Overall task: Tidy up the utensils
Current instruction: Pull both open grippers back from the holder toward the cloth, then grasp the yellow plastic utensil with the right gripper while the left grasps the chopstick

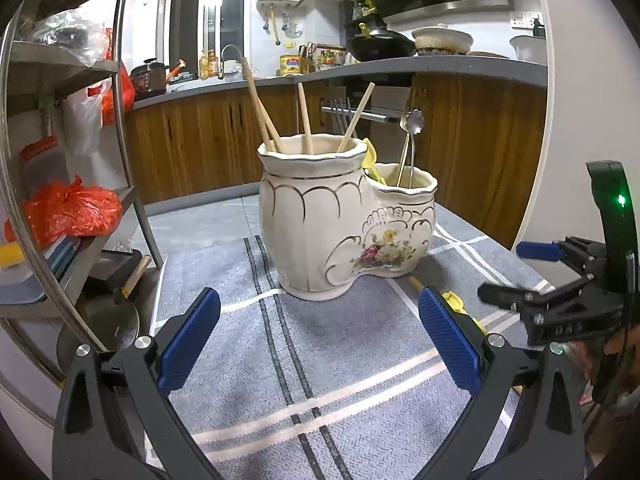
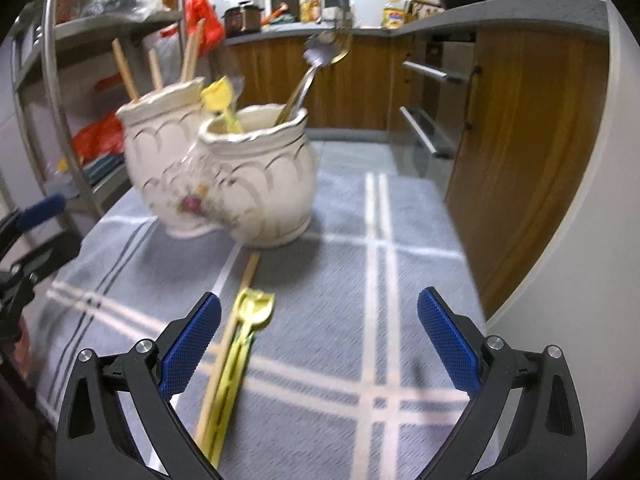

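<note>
On the grey checked cloth (image 2: 400, 240), in front of the cream two-pot ceramic holder (image 2: 224, 176), the wooden chopstick (image 2: 228, 336) and yellow plastic spoon (image 2: 240, 344) are lying lengthwise beside the spread, empty right gripper (image 2: 318, 344)'s left finger, nearer than the equally spread, empty left gripper (image 1: 318, 344).

A rice cooker (image 1: 149, 76), perhaps, sits beyond orange bags (image 1: 72, 208).

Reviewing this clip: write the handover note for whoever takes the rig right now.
Left claw: open, empty, facing the ceramic holder.
Right claw: open, empty, over the cloth.
Done: wooden chopsticks in the tall compartment; metal spoons and a yellow utensil in the short one.
Left: one loose chopstick and a yellow utensil lie side by side on the cloth by the right claw's left finger.
</note>
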### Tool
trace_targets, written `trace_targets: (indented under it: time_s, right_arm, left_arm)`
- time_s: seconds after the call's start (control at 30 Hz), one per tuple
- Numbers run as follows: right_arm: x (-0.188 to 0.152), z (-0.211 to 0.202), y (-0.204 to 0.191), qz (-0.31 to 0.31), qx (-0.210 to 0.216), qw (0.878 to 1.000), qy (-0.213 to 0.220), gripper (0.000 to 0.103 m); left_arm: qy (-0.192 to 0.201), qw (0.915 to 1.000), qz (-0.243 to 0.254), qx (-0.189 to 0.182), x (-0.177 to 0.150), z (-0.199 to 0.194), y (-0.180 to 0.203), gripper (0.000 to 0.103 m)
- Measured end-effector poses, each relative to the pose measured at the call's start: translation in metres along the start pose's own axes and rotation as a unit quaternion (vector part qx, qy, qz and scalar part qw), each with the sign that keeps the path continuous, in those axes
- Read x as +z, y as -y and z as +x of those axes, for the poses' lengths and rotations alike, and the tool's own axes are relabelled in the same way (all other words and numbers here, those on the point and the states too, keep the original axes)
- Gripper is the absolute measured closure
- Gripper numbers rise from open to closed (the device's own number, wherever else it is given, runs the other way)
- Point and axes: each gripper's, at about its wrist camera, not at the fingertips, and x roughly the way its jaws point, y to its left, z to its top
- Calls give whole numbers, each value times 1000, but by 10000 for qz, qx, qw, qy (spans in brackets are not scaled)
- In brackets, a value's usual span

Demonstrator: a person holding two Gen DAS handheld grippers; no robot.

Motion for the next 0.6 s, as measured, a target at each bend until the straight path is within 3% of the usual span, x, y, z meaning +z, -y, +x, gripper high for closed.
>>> trace_targets:
  time_s: [0.07,0.13,0.33,0.5,0.6]
  right_arm:
    - [-4,-1,-6,-82,77,9999,-52,10]
    - [-7,-1,-11,-147,122,9997,-125,20]
    - [-15,2,-18,-273,225,9987,-376,36]
    - [-17,4,-18,-285,299,9979,-491,58]
    - [-16,7,-17,-272,240,9980,-518,65]
  left_arm:
    - [-10,10000,-4,-2,0,1,1,5]
    - [-17,10000,-3,-4,0,1,1,5]
    - [-17,10000,69,-6,-1,0,4,5]
    - [-13,9999,99,-11,-1,0,8,5]
    - [-10,9999,117,-9,-1,-1,9,5]
